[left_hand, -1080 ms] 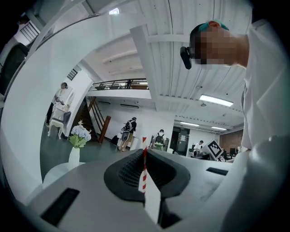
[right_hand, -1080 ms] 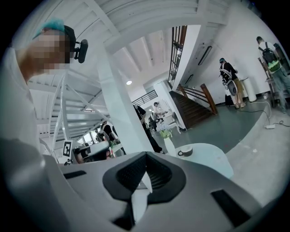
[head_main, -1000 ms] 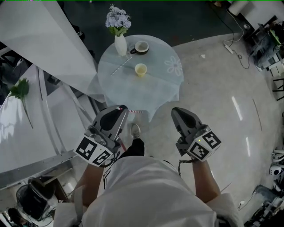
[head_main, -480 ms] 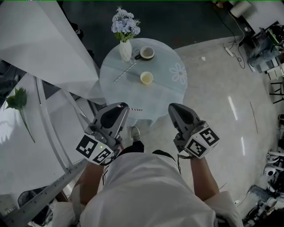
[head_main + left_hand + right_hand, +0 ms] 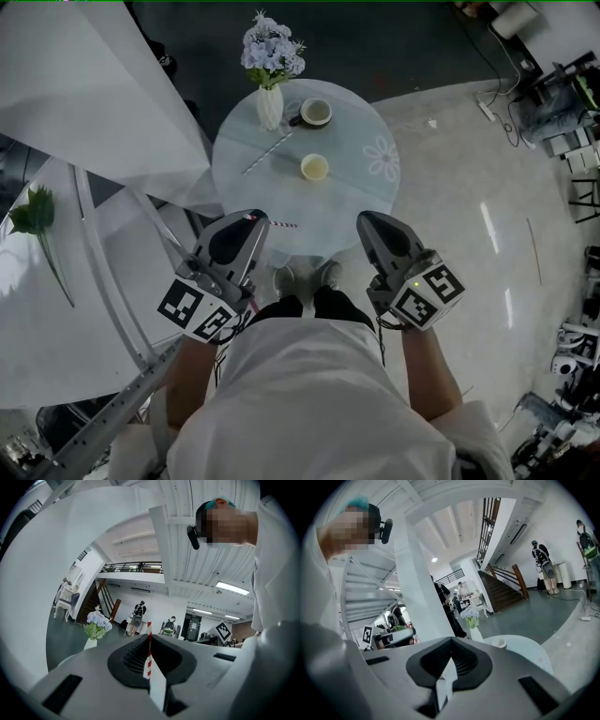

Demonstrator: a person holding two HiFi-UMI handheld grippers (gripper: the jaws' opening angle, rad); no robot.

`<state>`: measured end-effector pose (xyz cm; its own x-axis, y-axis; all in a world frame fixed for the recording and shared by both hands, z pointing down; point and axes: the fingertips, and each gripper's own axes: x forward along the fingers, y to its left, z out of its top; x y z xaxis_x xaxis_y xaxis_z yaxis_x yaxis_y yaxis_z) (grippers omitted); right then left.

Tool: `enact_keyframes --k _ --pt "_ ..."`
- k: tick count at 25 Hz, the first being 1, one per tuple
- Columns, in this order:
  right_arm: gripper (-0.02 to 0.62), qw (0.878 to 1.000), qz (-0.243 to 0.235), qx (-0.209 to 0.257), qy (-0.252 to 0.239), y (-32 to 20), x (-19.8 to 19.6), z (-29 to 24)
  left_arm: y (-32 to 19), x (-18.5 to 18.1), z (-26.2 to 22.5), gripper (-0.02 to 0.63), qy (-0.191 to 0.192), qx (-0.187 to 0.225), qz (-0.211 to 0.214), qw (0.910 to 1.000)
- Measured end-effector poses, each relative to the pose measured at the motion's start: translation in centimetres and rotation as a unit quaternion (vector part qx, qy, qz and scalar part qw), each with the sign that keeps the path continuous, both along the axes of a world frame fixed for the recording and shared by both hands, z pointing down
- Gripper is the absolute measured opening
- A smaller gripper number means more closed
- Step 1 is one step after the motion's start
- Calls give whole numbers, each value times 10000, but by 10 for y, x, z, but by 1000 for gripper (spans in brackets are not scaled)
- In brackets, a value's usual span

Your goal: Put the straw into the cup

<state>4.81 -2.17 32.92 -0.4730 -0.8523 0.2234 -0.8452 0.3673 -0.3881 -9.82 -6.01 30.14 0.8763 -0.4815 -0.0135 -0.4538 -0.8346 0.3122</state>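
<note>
Head view: grips the red-and-white straw in the left gripper, jaws pinched narrow on it, free end poking sideways toward the right gripper. Carries nothing in the right gripper, jaws together. Finds the yellow cup ahead of and between both grippers, well apart from the straw tip, on the round table. Judged early in the task: straw in hand, reach and insertion left to do. Beyond the cup, spots a vase of flowers, a mug on a dark saucer and a second straw lying on the cloth, none across a straight path to the cup

Left gripper view: confirms the straw standing crosswise between the closed pads; picks out the flowers ahead to the left, no cup in sight

Right gripper view: shows pads closed on nothing; ahead, catches the vase, the mug rim and the table's near edge, with people standing far off
</note>
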Motion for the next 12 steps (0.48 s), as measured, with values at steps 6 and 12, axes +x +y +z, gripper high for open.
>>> enact_keyframes --k 6,12 --pt "20 9999 -84 -87 -6 -20 10 12 -19 8 10 31 -74 -85 -114 9999" --pt "20 9994 -283 -201 -64 -48 30 23 -49 29 19 31 -195 -164 -283 9993"
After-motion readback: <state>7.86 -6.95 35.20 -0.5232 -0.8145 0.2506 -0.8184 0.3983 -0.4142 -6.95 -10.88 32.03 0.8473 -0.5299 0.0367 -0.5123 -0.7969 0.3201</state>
